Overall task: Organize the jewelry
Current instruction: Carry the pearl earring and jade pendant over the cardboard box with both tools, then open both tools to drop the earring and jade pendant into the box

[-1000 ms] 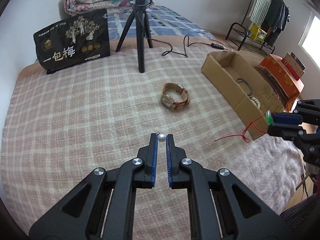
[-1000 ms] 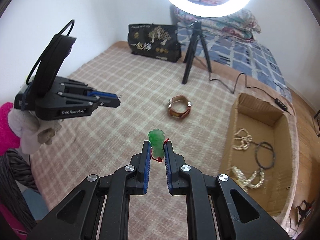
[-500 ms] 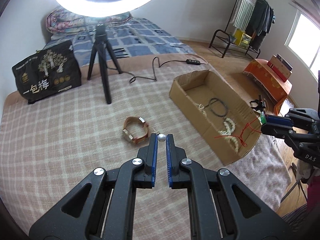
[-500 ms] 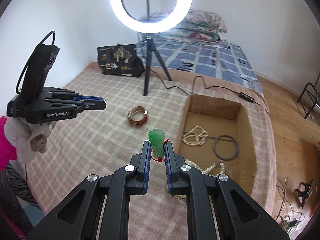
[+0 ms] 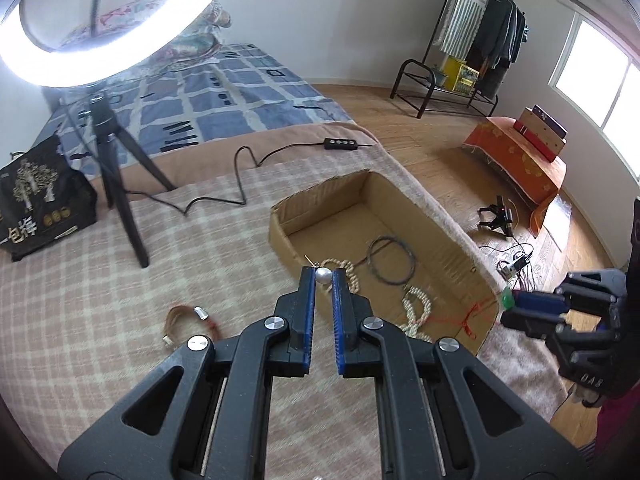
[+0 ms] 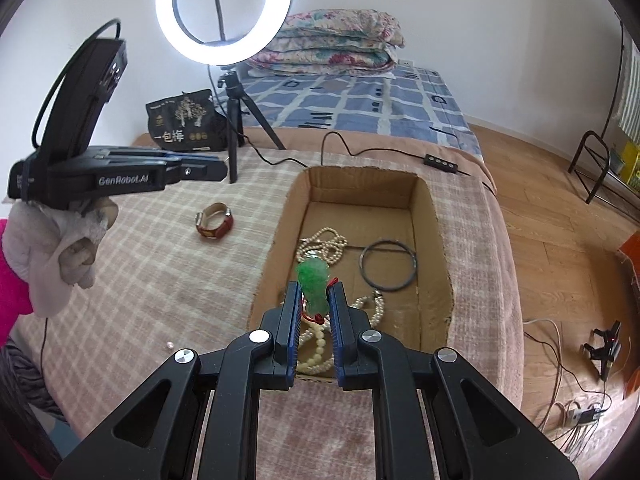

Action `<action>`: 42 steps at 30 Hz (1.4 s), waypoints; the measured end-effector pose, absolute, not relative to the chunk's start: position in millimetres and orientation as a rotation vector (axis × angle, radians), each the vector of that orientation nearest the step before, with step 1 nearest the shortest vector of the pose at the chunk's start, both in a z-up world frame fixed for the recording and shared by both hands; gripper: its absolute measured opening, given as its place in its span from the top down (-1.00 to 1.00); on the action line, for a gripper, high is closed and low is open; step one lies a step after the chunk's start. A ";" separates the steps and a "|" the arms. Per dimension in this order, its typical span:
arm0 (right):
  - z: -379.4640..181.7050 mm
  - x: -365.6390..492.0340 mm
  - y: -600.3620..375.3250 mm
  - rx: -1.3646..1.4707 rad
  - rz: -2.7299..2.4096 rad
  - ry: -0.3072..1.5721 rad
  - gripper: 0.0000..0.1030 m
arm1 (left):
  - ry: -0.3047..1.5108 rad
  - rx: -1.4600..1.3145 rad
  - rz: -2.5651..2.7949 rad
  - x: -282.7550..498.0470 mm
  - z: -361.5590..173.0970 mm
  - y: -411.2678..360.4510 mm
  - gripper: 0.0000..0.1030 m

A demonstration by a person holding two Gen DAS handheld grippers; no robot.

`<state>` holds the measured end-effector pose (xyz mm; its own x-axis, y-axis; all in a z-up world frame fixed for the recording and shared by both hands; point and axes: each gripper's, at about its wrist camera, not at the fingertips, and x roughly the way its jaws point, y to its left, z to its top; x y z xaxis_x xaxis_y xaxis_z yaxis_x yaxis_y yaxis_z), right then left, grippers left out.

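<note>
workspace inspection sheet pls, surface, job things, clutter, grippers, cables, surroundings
surface: plaid blanket over the bed.
job's things: cardboard box holds bead necklaces and a dark bangle; watch lies on the blanket; tiny pearl sits loose near the edge.
clutter: black snack bag.
grippers: left gripper pinches a silver bead; right gripper pinches a green pendant on red cord.
cables: black cord with inline switch.
surroundings: ring light on tripod, folded quilts, clothes rack.

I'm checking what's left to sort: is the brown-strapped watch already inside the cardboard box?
No, the watch lies on the checked blanket, left of the cardboard box, outside it.
</note>
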<state>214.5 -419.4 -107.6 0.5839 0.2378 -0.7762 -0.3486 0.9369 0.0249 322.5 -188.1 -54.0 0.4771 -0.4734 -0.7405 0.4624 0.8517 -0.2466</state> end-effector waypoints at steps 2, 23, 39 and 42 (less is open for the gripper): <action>-108.8 215.5 -424.2 -0.131 0.340 0.887 0.77 | 0.912 -0.020 -0.581 328.4 -54.3 -199.0 0.88; -142.2 228.9 -437.7 -0.115 0.338 0.981 0.77 | 0.985 -0.004 -0.610 365.5 -90.7 -261.6 0.87; -138.4 224.8 -435.2 -0.139 0.304 0.944 -0.24 | 0.971 -0.017 -0.576 364.2 -83.8 -258.7 -0.19; -135.1 223.5 -430.2 -0.167 0.292 0.931 -0.34 | 0.977 -0.015 -0.572 363.8 -82.3 -255.4 -0.19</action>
<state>223.5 -430.2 -135.1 0.5620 0.1753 -0.8084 -0.3181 0.9479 -0.0156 363.8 -255.4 -82.3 0.4250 -0.4638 -0.7773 0.4509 0.8531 -0.2625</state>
